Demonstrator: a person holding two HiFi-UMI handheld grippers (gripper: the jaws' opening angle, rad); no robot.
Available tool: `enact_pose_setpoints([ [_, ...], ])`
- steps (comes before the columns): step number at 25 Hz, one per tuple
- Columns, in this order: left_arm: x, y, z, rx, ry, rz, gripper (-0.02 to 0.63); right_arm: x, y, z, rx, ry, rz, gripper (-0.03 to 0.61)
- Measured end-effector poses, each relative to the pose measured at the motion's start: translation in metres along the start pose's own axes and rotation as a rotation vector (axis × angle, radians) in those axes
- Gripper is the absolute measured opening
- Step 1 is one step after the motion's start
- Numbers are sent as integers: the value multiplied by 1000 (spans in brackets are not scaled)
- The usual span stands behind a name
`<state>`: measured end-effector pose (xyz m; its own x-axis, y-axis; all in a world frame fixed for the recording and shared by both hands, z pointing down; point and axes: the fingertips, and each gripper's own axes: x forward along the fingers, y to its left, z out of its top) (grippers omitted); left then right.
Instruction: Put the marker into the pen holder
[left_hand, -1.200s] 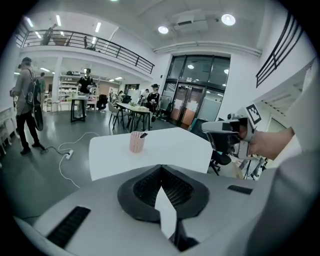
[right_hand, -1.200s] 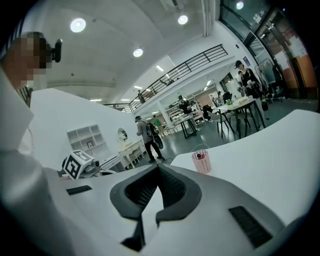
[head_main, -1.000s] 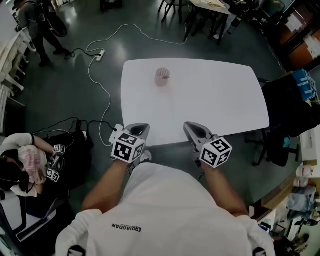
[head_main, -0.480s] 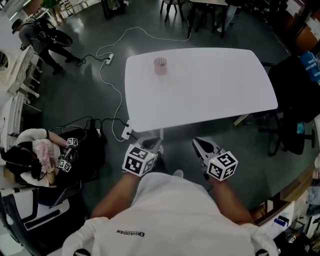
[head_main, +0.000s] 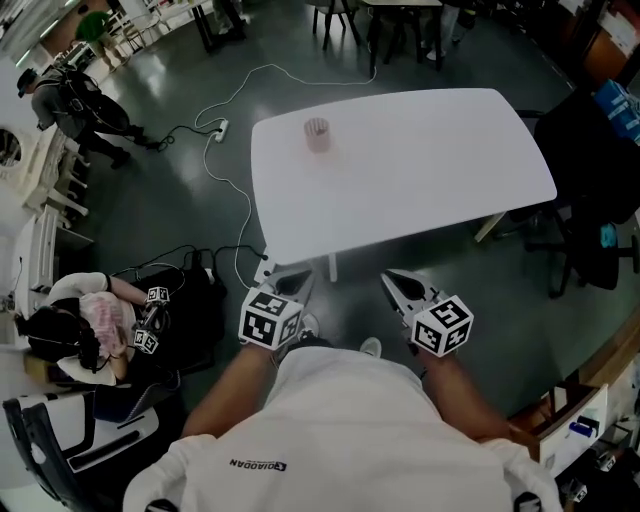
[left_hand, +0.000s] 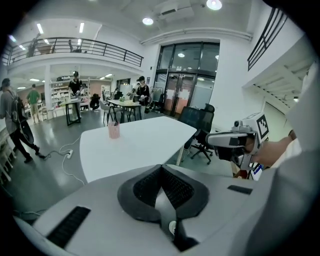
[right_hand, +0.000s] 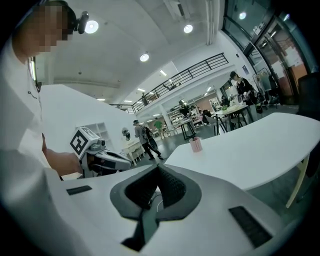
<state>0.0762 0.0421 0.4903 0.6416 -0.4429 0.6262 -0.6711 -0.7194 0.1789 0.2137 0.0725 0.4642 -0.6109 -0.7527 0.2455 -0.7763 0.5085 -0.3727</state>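
Observation:
A pink pen holder (head_main: 317, 133) stands on the far left part of the white table (head_main: 420, 180); it also shows in the left gripper view (left_hand: 114, 130) and the right gripper view (right_hand: 195, 145). No marker lies loose on the table, and I cannot tell what is inside the holder. My left gripper (head_main: 303, 279) and right gripper (head_main: 389, 278) hang over the floor, just short of the table's near edge. Both are shut with nothing between the pads, as seen up close on the left gripper (left_hand: 161, 168) and the right gripper (right_hand: 157, 168).
A white cable and power strip (head_main: 222, 128) lie on the dark floor to the left of the table. A black office chair (head_main: 590, 250) stands at the right. A person (head_main: 70, 340) sits low at the left beside black bags. Other people and tables are far behind.
Both grippers have drawn back from over the table's near edge and now hang over the floor. The table and pen holder lie further away in the head view.

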Motion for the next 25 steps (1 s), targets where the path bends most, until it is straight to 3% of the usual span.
enact_pose_setpoints([
  [16,-11,82,40,84,-45,-129,26,86,22,25,-2,-11,-139,18],
  [25,-11,102,37,63,-59,-153,25,102,27,28,-13,-5,-168,18],
])
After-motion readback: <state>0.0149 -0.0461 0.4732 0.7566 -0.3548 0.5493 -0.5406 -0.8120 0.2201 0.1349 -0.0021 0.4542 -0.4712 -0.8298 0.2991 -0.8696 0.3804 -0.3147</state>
